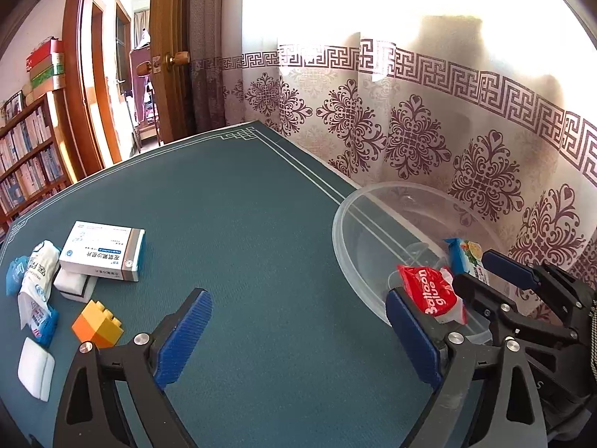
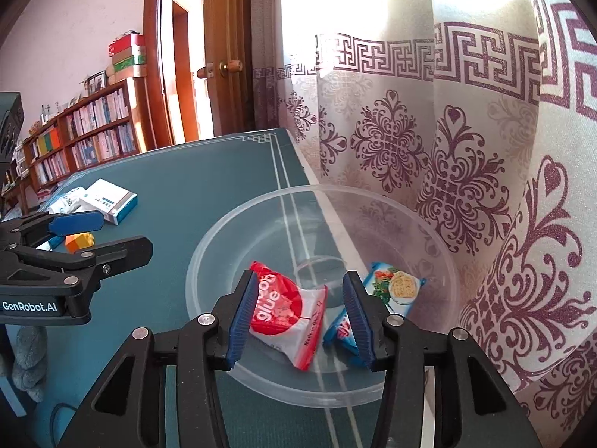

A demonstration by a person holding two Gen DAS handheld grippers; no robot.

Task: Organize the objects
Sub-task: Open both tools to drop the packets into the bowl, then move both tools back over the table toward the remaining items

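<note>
Room's pretty bright, daylight is pouring through a sheer white curtain (image 2: 466,171) with maroon floral medallions and a Greek-key band along the top, hanging right against the far edge of the table (image 1: 261,224). The table has a teal felt-like top with thin white border lines and a fret corner pattern. Left of the curtain there's a brown wooden door (image 2: 224,56) standing open with a brass knob (image 1: 178,58), sunlit room behind it. A wooden bookshelf (image 2: 89,130) packed with books lines the pale left wall (image 2: 74,18), with some boxes (image 2: 127,56) stacked on top.
</note>
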